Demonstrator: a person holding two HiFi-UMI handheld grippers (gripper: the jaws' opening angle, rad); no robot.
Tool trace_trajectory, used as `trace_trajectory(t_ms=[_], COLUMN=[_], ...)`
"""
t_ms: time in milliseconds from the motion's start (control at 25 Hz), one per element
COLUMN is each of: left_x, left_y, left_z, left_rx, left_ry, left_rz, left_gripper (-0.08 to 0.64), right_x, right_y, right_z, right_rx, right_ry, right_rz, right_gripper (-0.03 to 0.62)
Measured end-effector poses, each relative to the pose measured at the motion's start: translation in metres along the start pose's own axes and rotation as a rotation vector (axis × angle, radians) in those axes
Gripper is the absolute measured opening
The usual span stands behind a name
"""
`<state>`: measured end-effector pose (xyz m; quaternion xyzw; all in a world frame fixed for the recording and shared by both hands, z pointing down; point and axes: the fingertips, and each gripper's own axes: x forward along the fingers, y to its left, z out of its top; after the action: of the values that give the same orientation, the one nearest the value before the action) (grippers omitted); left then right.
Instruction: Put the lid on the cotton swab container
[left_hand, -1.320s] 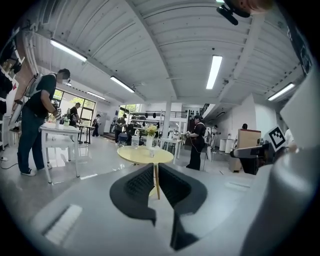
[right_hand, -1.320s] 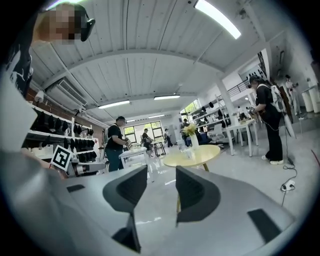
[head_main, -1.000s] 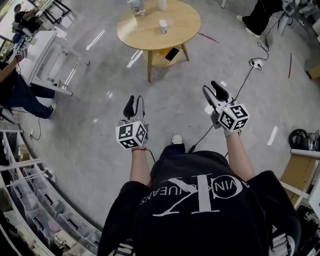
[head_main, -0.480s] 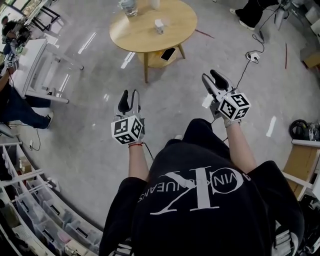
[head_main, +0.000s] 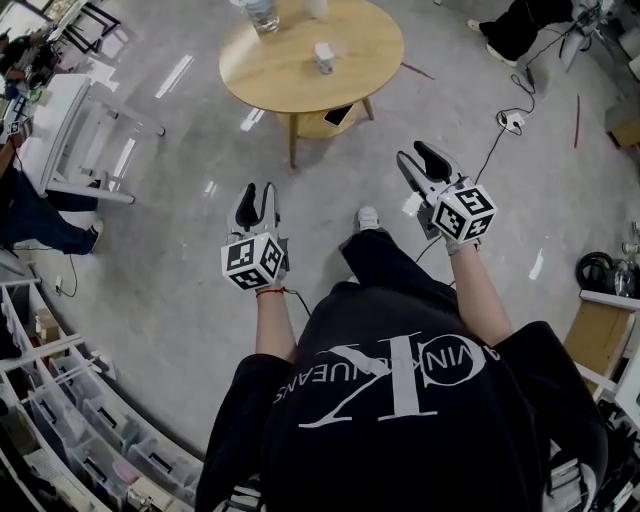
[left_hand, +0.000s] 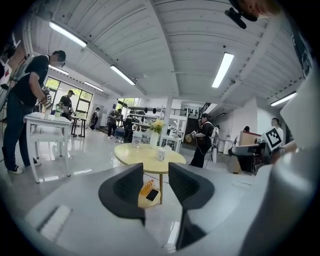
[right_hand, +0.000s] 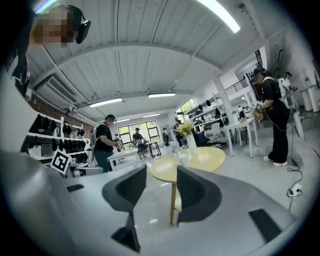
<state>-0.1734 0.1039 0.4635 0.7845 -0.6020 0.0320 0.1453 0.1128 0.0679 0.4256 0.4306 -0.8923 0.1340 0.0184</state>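
Note:
A round wooden table (head_main: 290, 70) stands a couple of steps ahead. On it is a small white cotton swab container (head_main: 324, 55), too far off to tell its lid apart. Both grippers are held in the air at waist height, short of the table. My left gripper (head_main: 257, 195) has its jaws parted, and nothing lies between them. My right gripper (head_main: 420, 160) is open and empty too. In the left gripper view the container (left_hand: 160, 154) and the table (left_hand: 131, 153) show beyond the jaws of the left gripper (left_hand: 156, 187). In the right gripper view the table (right_hand: 210, 159) shows past the right gripper (right_hand: 161, 192).
A glass jar (head_main: 262, 12) and a vase with flowers (left_hand: 155, 134) share the tabletop. A phone (head_main: 338, 115) lies on the lower shelf. A white desk (head_main: 85, 115) stands left, storage bins (head_main: 80, 420) lower left. A power strip with cable (head_main: 512, 120) lies on the floor right.
The person has stepped forward, one leg now ahead, and the table has come a little nearer. The left gripper's jaws have spread slightly. Both grippers stay raised and empty.

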Motion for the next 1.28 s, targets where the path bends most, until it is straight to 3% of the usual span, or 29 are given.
trace_trajectory(t_ms=[560, 1280], left_x=[0.122, 0.209], left_y=[0.009, 0.004], left_z=[0.023, 0.026], left_rx=[0.003, 0.002], left_ry=[0.048, 0.105], left_rz=[-0.013, -0.026], left_gripper=[0.144, 0.15], right_x=[0.099, 0.193], right_y=[-0.067, -0.113], right_z=[0.01, 0.024], right_rx=[0.026, 0.056], right_ry=[0.072, 0.12], right_rz=[0.075, 0.206], right_gripper=[0.158, 0.163])
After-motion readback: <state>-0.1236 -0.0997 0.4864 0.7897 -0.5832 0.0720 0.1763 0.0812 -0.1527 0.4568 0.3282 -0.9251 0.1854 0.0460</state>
